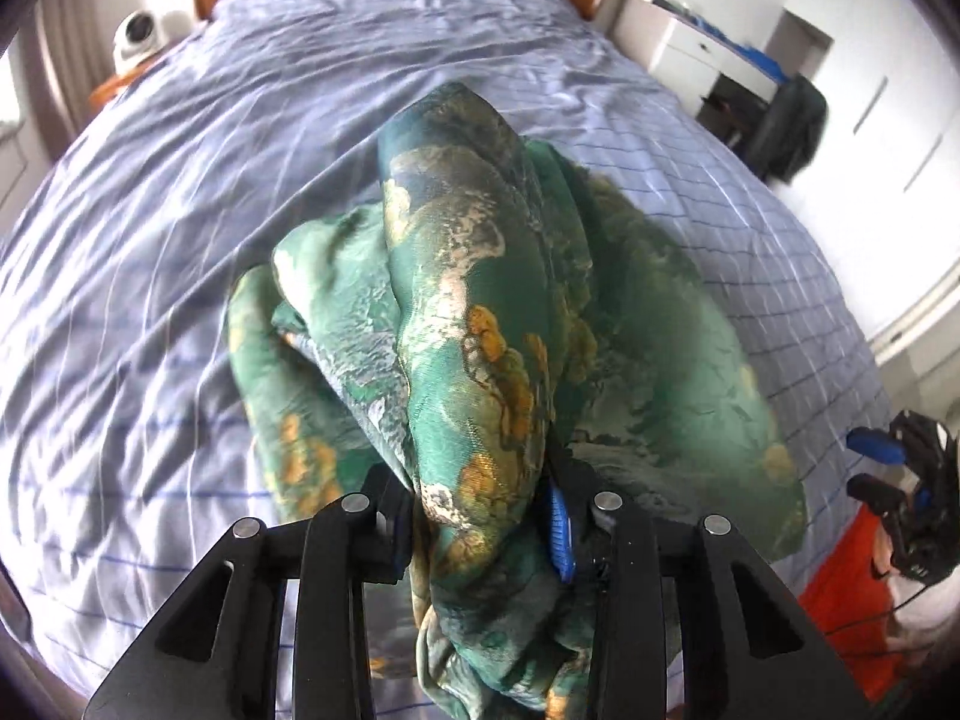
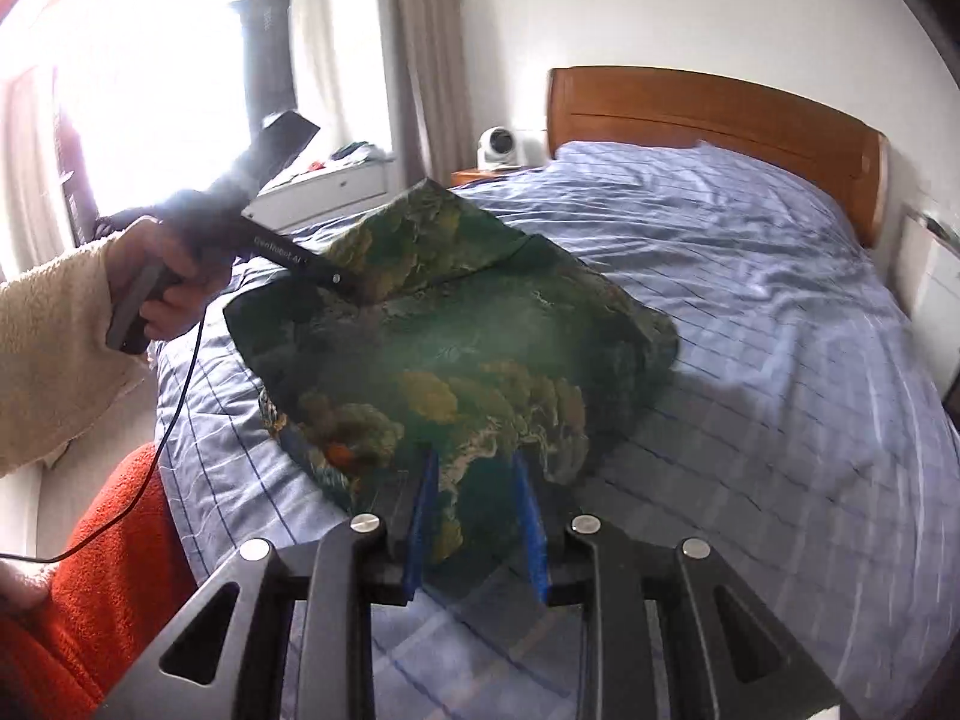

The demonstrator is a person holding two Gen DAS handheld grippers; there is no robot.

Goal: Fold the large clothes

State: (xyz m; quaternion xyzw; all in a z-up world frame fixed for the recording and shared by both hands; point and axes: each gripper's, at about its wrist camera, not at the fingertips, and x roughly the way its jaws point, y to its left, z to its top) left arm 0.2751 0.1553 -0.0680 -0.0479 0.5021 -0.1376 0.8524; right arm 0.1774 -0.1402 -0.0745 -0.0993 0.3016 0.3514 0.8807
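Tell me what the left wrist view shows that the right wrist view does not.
Only the left wrist view: the white cabinet and the right tool, seen from outside. Only the right wrist view: the window, the person's left hand and the left tool's body. Both: the green garment, gripped by each tool, the striped bed and the headboard.

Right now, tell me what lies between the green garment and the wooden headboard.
Only wrinkled blue striped bedsheet lies between the green garment and the wooden headboard; nothing else rests there. The right wrist view shows it best.
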